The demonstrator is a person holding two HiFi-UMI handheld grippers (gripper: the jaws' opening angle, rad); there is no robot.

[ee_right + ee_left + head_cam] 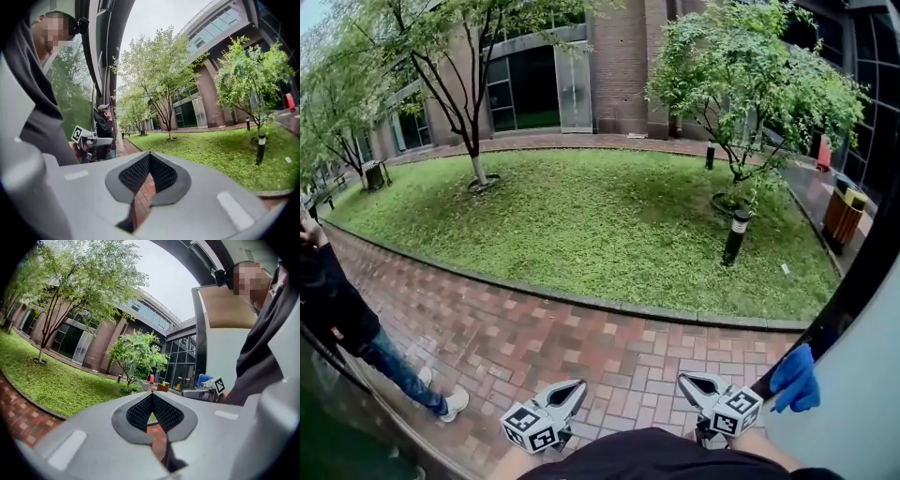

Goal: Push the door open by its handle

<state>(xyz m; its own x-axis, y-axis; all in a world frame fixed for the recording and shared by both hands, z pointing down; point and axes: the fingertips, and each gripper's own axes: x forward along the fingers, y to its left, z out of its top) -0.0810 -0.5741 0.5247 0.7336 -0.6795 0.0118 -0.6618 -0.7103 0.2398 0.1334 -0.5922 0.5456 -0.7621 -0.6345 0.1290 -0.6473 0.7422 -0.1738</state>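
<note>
Grey left gripper (pixel 577 386) and right gripper (pixel 684 381), both closed and empty, at 6 o'clock; door (pixel 855 398) at 4 o'clock.

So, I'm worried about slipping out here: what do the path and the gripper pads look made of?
Path: reddish-brown brick, matte, maybe damp; rectangular blocks with visible joints. Pads: black, matte, probably rubber or plastic; fine waffle grid.
</note>
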